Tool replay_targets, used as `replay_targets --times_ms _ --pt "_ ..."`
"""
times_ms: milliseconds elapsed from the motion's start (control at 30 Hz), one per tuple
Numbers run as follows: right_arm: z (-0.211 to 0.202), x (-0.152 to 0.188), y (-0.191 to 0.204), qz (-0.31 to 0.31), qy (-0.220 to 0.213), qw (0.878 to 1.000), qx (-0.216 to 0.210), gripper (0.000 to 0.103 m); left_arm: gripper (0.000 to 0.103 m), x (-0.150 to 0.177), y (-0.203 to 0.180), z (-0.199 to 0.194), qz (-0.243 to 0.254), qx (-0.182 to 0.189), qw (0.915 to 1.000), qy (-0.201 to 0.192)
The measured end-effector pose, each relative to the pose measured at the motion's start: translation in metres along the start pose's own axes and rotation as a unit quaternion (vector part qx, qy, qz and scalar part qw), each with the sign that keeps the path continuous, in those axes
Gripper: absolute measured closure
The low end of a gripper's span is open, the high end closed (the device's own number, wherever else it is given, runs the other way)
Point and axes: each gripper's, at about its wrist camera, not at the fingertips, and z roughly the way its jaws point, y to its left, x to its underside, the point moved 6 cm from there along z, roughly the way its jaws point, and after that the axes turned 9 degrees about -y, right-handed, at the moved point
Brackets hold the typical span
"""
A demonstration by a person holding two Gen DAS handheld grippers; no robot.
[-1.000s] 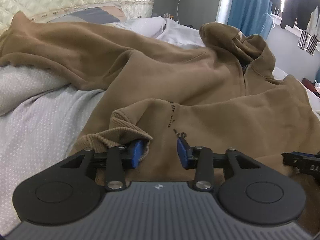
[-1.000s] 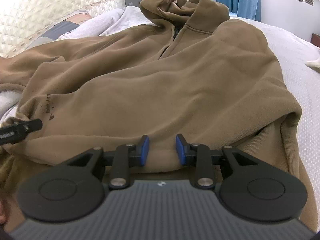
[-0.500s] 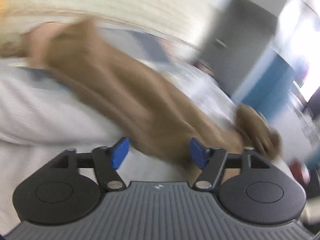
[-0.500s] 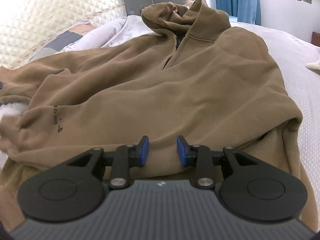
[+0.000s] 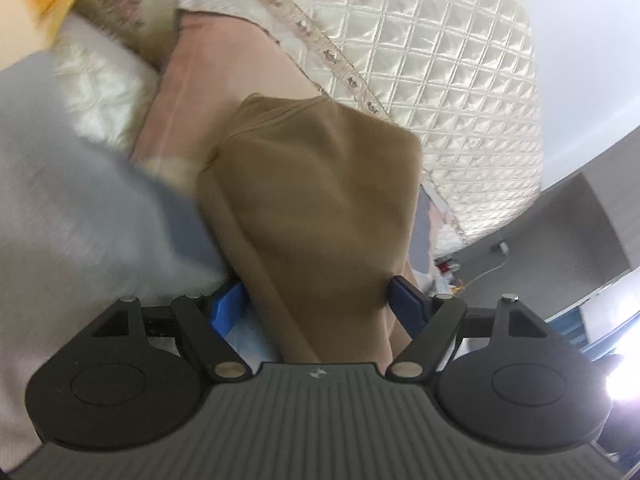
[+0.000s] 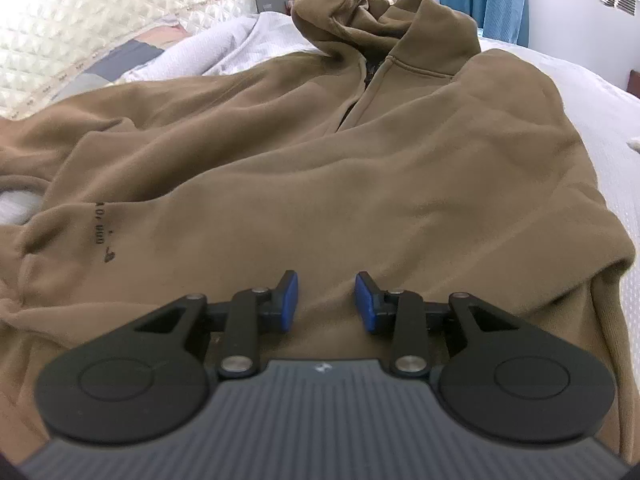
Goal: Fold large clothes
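Left view: left gripper [image 5: 316,300] spread wide astride the sleeve [image 5: 316,184], cloth lying between the pads untouched, likely lined up for a pinch (headboard [image 5: 440,80] beyond). Right view: right gripper [image 6: 326,300] unclenched, gripping nothing, low above the hoodie [image 6: 320,160] spread ahead on the bed [image 6: 592,96], seemingly waiting.

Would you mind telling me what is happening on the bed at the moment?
A person with a gripper in each hand is folding a brown hoodie spread on the bed. The left gripper is open around a stretch of the brown fabric near the quilted headboard. The right gripper hovers open over the hoodie's lower part, holding nothing.
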Motion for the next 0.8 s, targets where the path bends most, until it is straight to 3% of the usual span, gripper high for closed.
replay_targets --times_ms 100,133,167,200,233,300,367,467,567,700,800 --pt "0.008 -0.003 0.002 0.001 0.001 1.0 0.003 0.068 0.024 -0.008 -0.01 0.018 0.039 -0.035 0.9986 -0.012" --pt "0.009 -0.004 0.003 -0.001 0.0 1.0 0.005 0.068 0.03 -0.01 -0.013 0.024 0.051 -0.045 0.9976 -0.013" --pt "0.011 -0.005 0.005 -0.004 0.0 1.0 0.007 0.068 0.037 -0.011 -0.015 0.028 0.063 -0.056 0.9963 -0.013" --pt "0.013 -0.005 0.005 -0.005 0.001 1.0 0.008 0.068 0.061 -0.012 -0.018 0.032 0.08 -0.062 0.9948 -0.012" --pt "0.014 -0.005 0.006 -0.007 0.002 1.0 0.009 0.068 0.074 -0.013 -0.022 0.033 0.102 -0.064 0.9926 -0.017" --pt "0.016 -0.005 0.007 -0.014 0.006 1.0 0.01 0.068 0.081 -0.015 -0.034 0.031 0.159 -0.067 0.9843 -0.037" --pt "0.016 -0.006 0.007 -0.019 0.012 1.0 0.011 0.068 0.084 -0.011 -0.056 0.022 0.216 -0.066 0.9724 -0.059" --pt "0.017 -0.008 0.007 -0.01 0.014 1.0 0.013 0.068 0.085 -0.009 -0.089 0.006 0.259 -0.048 0.9619 -0.075" --pt "0.01 -0.009 0.008 -0.009 0.007 1.0 0.011 0.068 0.085 -0.007 -0.131 -0.02 0.3 -0.006 0.9494 -0.093" --pt "-0.005 -0.014 0.005 -0.003 -0.01 1.0 0.002 0.068 0.085 0.015 -0.191 -0.066 0.372 0.046 0.9188 -0.123" --pt "-0.017 -0.017 -0.002 0.004 -0.024 1.0 0.001 0.068 0.085 0.041 -0.229 -0.102 0.392 0.089 0.9062 -0.13"
